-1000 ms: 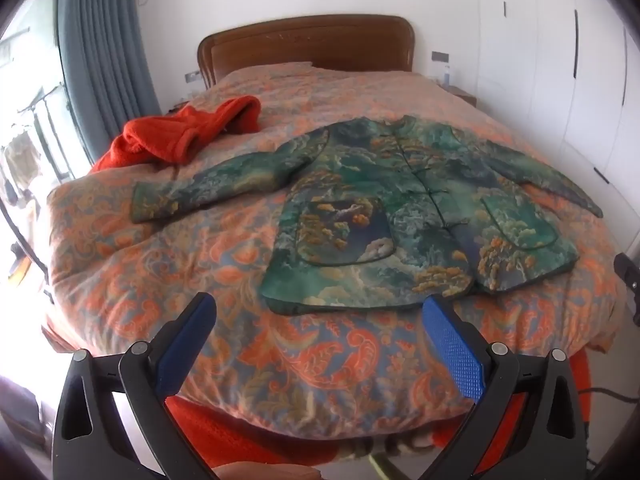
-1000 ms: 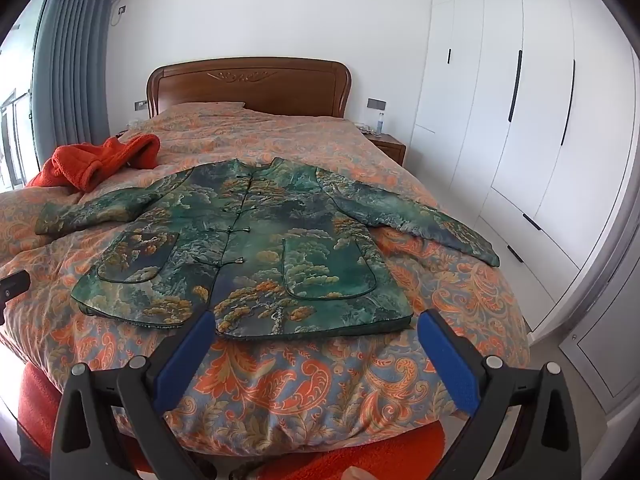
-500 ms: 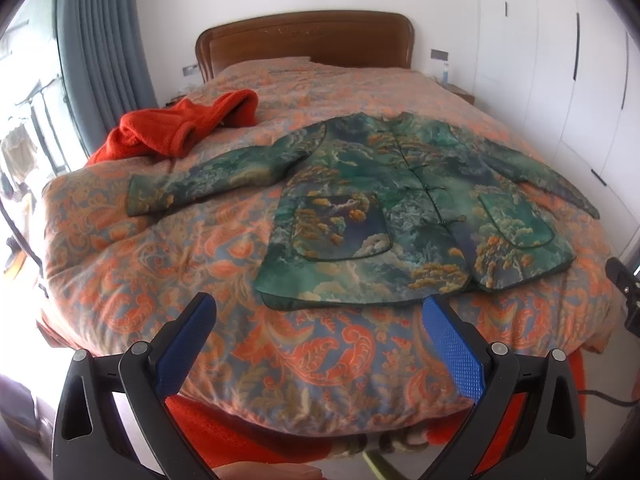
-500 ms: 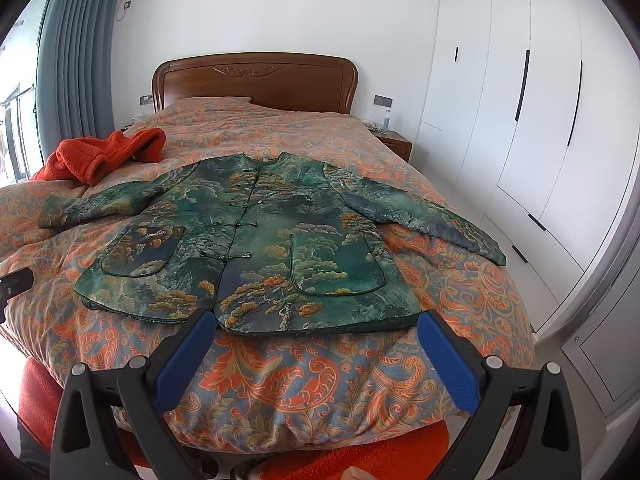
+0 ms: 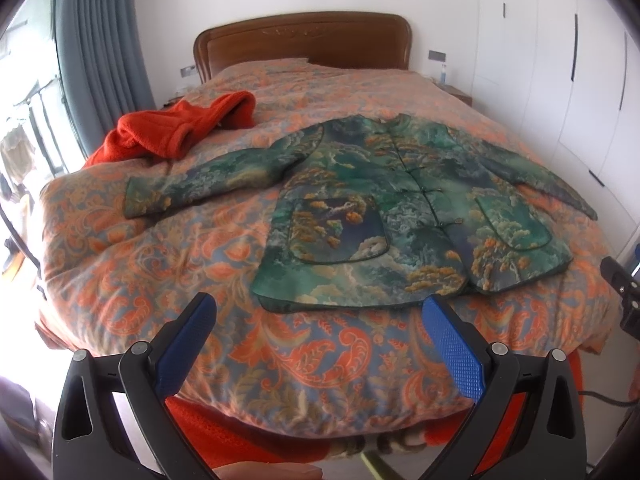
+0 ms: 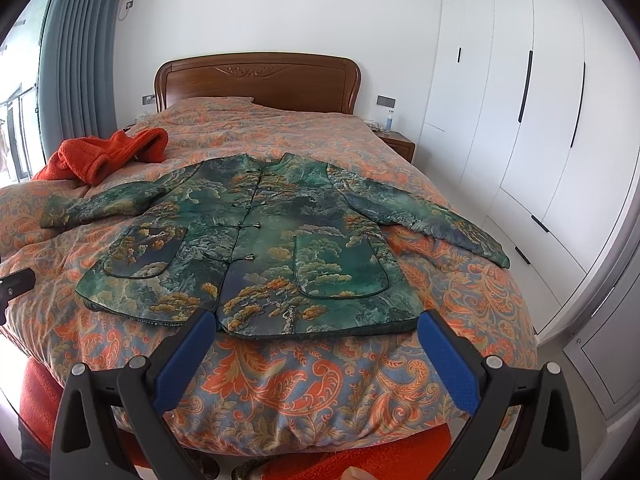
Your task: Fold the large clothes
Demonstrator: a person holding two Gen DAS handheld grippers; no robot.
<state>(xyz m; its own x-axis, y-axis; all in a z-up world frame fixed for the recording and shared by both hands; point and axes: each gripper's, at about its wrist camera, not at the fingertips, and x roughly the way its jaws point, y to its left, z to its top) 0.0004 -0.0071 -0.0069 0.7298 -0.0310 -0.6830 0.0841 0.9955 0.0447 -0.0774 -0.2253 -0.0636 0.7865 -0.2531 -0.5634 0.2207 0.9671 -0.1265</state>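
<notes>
Both my grippers, left [image 5: 318,326] and right [image 6: 316,340], have jaws spread wide, holding nothing. Green jacket [image 6: 256,248] lies flat on the bed [image 6: 320,380], sleeves out, red sweater [image 6: 108,152] beside it.

Two handheld grippers, black frames with blue pads

The left gripper [image 5: 320,312] and the right gripper [image 6: 316,328] look alike: each has two black plastic arms with triangular cut-outs, round silver pivot pins at the joints, and long blue fingers [image 5: 452,344] whose inner faces carry a fine diamond grip texture (clearest on the right-hand pad in each view). A fingertip [image 5: 268,470] of the person shows at the bottom edge of the left view
</notes>
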